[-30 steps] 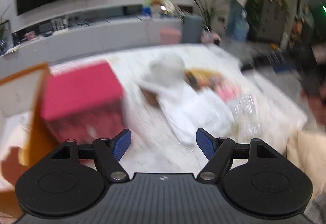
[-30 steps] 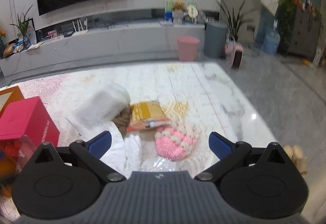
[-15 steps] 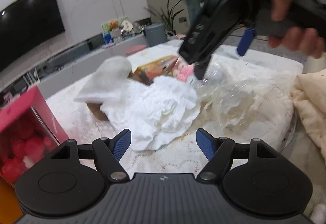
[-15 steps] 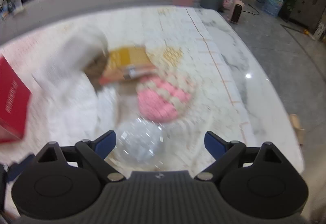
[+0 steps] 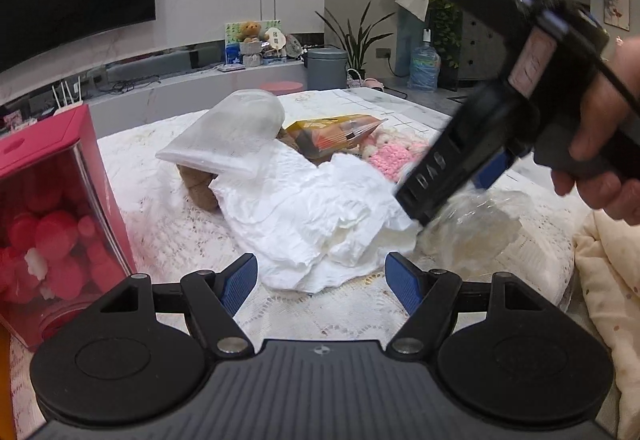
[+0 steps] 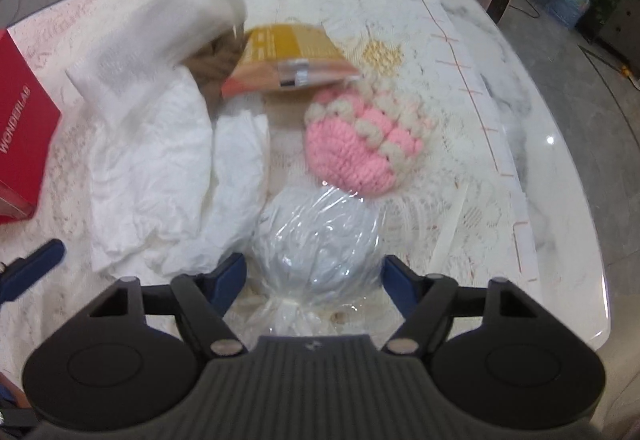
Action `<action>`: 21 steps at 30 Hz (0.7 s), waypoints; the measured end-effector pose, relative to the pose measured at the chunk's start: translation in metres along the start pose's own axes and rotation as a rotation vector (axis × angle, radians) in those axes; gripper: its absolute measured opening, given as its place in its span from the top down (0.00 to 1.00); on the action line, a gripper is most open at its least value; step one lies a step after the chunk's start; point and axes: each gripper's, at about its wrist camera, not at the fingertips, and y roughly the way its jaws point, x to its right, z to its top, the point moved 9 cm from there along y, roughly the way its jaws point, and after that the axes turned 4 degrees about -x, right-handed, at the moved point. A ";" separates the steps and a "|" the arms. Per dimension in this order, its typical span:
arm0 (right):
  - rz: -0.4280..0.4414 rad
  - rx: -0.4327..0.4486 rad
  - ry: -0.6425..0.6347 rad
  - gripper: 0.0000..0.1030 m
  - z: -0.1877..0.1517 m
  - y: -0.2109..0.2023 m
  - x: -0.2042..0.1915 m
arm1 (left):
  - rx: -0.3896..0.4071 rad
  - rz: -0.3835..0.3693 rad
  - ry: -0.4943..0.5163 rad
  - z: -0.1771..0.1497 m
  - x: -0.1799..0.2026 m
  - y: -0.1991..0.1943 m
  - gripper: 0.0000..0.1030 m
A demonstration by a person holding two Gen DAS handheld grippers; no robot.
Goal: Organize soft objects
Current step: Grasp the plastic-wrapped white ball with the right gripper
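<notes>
A heap of soft things lies on the lace-covered table (image 6: pixel 460 180). It holds a crumpled white cloth (image 5: pixel 304 216), a pink-and-cream knitted piece (image 6: pixel 360 144), a yellow packet (image 6: pixel 288 52), a white padded pouch (image 5: pixel 232 132) over a brown plush (image 5: pixel 200 188), and a knotted clear plastic bag (image 6: pixel 316 236). My right gripper (image 6: pixel 314 272) points steeply down with the bag between its closing jaws; the pads do not press on it. My left gripper (image 5: pixel 322 276) is open, low in front of the white cloth, with nothing in it.
A red box (image 5: pixel 52 200) with a clear window of red balls stands at the left. Cream fabric (image 5: pixel 608 280) hangs at the right edge. A hand (image 5: pixel 600 160) holds the right gripper. The table's rounded marble edge (image 6: pixel 560 160) runs along the right.
Both grippers have come down toward the table. The right one tipped downward over the clear bag and its jaws narrowed. It has also come into the left wrist view.
</notes>
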 end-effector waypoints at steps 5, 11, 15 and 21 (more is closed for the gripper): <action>-0.055 -0.013 -0.032 0.45 -0.004 0.003 0.003 | 0.014 0.006 -0.037 0.004 -0.006 -0.001 0.17; -0.141 0.046 -0.055 0.45 -0.004 -0.024 0.013 | 0.016 0.016 0.042 0.010 0.006 0.009 0.17; -0.149 0.074 0.002 0.45 -0.007 -0.038 0.025 | 0.035 0.009 0.086 0.017 0.022 0.018 0.17; -0.187 0.148 0.038 0.45 -0.007 -0.065 0.036 | 0.039 0.063 0.102 0.028 0.041 0.043 0.17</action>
